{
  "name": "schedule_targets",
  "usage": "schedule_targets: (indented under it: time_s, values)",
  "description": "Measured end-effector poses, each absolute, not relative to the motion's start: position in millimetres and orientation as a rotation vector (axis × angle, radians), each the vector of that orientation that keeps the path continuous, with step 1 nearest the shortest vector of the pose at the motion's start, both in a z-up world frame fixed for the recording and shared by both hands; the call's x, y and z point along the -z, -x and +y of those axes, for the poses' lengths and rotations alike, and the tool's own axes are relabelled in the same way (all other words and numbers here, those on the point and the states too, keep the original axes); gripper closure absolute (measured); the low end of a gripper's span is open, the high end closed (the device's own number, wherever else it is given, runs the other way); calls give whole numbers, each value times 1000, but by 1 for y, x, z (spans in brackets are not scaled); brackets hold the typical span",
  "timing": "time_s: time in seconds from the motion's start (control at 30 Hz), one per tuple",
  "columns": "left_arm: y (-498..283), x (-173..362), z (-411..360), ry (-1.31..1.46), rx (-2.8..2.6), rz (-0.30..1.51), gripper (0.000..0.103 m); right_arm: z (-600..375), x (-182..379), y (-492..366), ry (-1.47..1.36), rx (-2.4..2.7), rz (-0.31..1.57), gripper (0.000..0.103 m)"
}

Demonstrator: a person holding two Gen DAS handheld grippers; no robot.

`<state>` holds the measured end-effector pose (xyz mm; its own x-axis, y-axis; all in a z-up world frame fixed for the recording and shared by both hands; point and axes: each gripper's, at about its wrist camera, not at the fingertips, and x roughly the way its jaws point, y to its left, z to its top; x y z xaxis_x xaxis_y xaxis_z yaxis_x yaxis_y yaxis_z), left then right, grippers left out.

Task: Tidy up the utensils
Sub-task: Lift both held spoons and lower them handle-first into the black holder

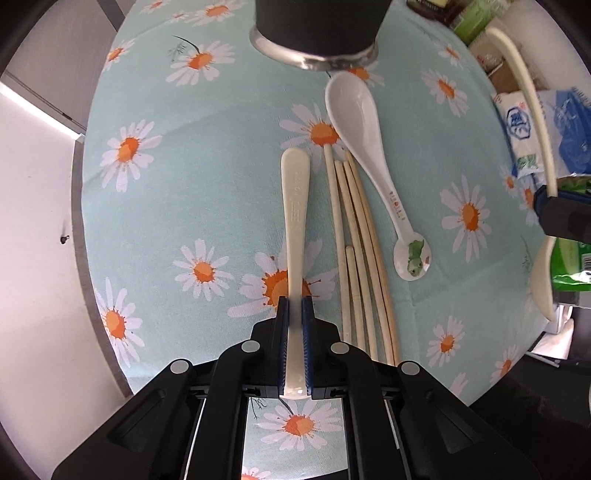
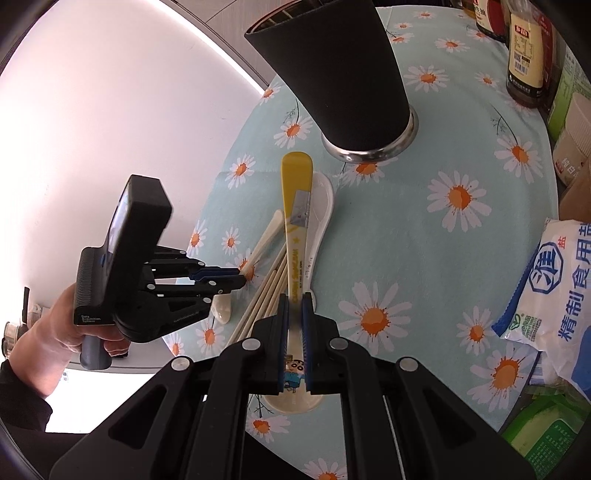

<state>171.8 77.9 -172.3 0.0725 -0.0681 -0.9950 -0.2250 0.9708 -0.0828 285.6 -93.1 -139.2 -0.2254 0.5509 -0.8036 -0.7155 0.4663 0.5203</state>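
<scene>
My left gripper (image 1: 294,306) is shut on a cream plastic spoon (image 1: 294,206), handle pointing toward the black utensil cup (image 1: 319,31). Beside it on the table lie several wooden chopsticks (image 1: 356,236) and a white ceramic spoon (image 1: 364,129) with a frog print. My right gripper (image 2: 295,302) is shut on a yellow-handled cartoon spoon (image 2: 297,206), held above the white ceramic spoon (image 2: 323,199) and the chopsticks (image 2: 264,295), pointing at the black cup (image 2: 343,77). The left gripper (image 2: 236,277) with its cream spoon (image 2: 264,236) shows at the left in the right wrist view.
The table wears a light-blue daisy cloth (image 1: 184,166). A salt bag (image 2: 554,291), bottles (image 2: 524,55) and green packets (image 2: 543,435) crowd the right edge. The table's left edge (image 1: 79,221) drops off to a white floor. The right gripper's spoon (image 1: 535,110) shows at the far right.
</scene>
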Motion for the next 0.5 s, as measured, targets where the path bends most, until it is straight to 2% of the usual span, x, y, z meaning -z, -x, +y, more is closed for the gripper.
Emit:
schedule_targets:
  time_s: [0.5]
  values:
    - [-150,107,102,344,-10,1263,97,-76,126,-268,136,-1107,1300,95]
